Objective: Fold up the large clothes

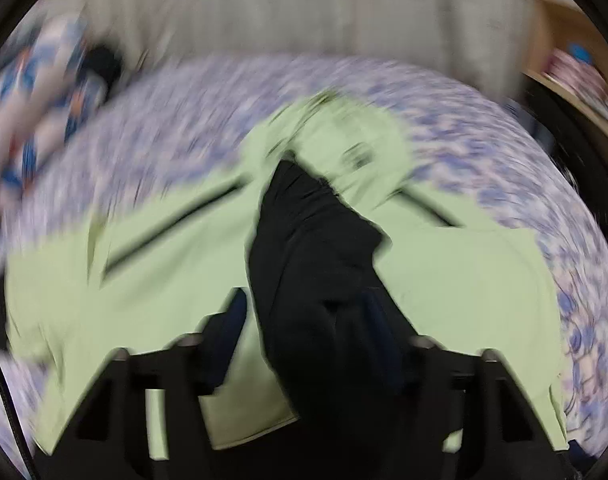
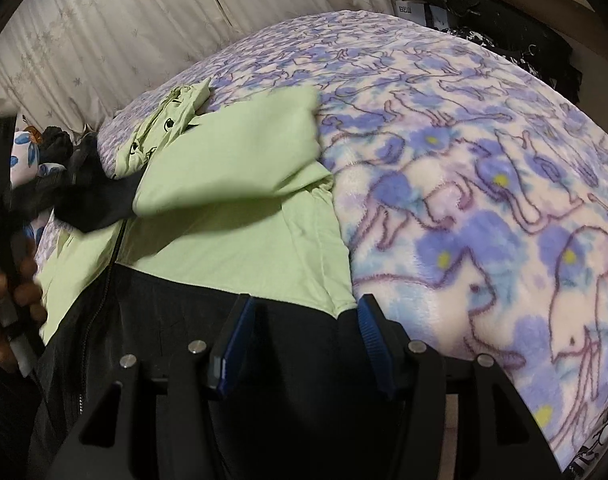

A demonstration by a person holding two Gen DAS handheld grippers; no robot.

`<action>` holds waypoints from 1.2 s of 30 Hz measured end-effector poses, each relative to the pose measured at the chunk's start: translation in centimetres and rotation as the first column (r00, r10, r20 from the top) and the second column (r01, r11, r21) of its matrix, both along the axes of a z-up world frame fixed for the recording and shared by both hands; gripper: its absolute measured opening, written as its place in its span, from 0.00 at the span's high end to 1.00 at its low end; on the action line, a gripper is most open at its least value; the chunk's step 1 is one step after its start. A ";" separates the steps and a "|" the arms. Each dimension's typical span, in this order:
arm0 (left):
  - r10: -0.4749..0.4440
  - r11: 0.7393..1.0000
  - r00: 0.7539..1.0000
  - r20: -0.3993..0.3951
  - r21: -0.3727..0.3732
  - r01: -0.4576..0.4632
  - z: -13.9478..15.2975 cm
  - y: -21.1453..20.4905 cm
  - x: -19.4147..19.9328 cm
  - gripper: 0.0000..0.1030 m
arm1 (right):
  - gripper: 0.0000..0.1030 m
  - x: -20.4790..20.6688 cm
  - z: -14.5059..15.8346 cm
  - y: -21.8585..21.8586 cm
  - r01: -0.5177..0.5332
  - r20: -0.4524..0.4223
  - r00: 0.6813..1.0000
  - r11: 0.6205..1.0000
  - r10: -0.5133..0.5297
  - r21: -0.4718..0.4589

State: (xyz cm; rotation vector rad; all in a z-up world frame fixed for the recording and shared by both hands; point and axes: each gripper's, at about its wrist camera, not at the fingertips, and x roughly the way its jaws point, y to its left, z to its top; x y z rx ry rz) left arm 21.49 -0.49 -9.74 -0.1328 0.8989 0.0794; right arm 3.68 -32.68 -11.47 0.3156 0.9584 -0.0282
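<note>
A light green jacket (image 1: pixel 164 280) with black panels lies spread on the bed, its hood (image 1: pixel 356 148) at the far end. The left wrist view is blurred. In it a black sleeve end (image 1: pixel 312 240) runs down between the fingers of my left gripper (image 1: pixel 304 316), covering the right finger; green shows between the cloth and the left finger (image 1: pixel 232 320). In the right wrist view the green sleeve (image 2: pixel 232 152) lies folded across the jacket (image 2: pixel 244 256), its black cuff (image 2: pixel 96 204) pointing left. My right gripper (image 2: pixel 304 316) stands open over the black hem (image 2: pixel 288 360) at the jacket's right corner.
A purple and blue fleece blanket (image 2: pixel 464 160) covers the bed. Pale curtains (image 2: pixel 124 20) hang behind it. A patterned pillow (image 1: pixel 32 112) lies at the far left. A wooden shelf (image 1: pixel 576 64) stands at the right. A hand (image 2: pixel 4 292) shows at the left edge.
</note>
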 end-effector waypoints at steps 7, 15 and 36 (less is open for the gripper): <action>0.063 0.976 0.992 -0.111 -0.203 -0.085 -4.4 8.3 -1.8 0.41 | 0.46 0.2 1.0 0.0 0.016 0.014 1.000 1.000 -0.016 -0.014; -0.052 0.962 0.987 -0.154 -0.274 0.008 -6.0 9.1 0.9 0.38 | 0.45 3.0 3.6 -0.4 0.014 0.054 0.998 1.000 -0.014 0.001; -0.172 0.985 0.985 -0.001 -0.028 0.172 -2.5 5.0 9.6 0.91 | 0.98 24.5 -1.2 -2.9 0.000 -0.051 0.999 1.000 0.000 -0.012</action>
